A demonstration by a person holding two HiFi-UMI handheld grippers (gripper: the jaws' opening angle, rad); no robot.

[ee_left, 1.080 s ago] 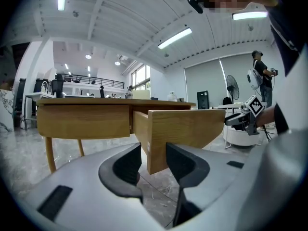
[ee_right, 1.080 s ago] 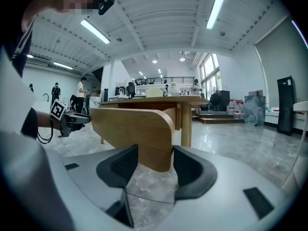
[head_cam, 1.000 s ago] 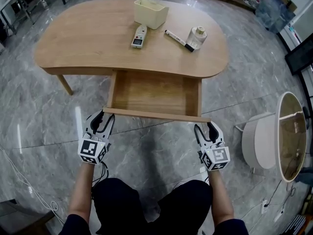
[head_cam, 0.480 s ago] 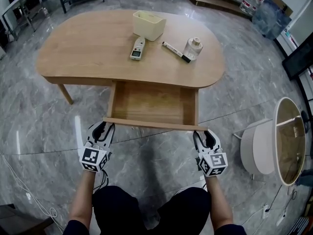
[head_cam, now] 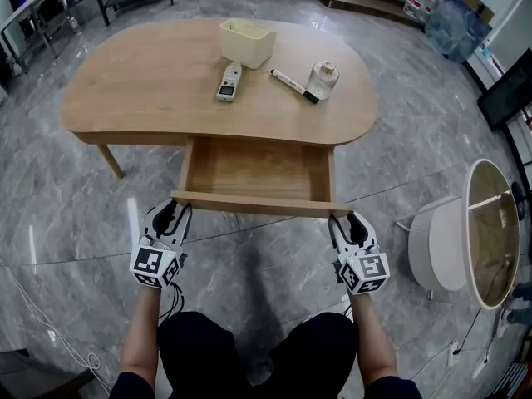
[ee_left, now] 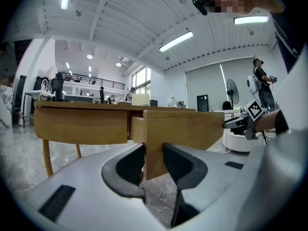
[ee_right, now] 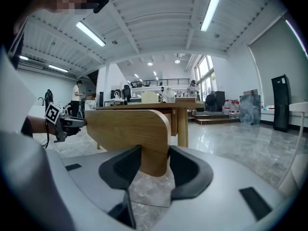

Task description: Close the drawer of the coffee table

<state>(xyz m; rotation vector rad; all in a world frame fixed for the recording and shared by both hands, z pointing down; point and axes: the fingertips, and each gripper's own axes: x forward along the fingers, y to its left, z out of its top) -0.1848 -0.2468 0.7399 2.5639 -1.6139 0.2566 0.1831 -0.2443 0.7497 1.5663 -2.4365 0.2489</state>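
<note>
The wooden coffee table (head_cam: 150, 90) has its drawer (head_cam: 258, 169) pulled out toward me, empty inside. My left gripper (head_cam: 177, 213) sits at the left end of the drawer front (head_cam: 258, 204) and my right gripper (head_cam: 342, 220) at its right end. In the left gripper view my left gripper (ee_left: 154, 160) has the drawer front (ee_left: 183, 129) between its pads. The right gripper view shows my right gripper (ee_right: 155, 162) the same way on the rounded end of the drawer front (ee_right: 130, 134). Both pairs of jaws have just been closing and now press on the board.
On the tabletop stand a cream box (head_cam: 247, 42), a remote (head_cam: 229, 82), a marker (head_cam: 291, 86) and a small jar (head_cam: 322, 76). A white round side table (head_cam: 465, 239) stands on the marble floor to the right. My legs are right below the grippers.
Both grippers have narrowed their jaws onto the ends of the drawer front. The drawer stands about as far out as before.
</note>
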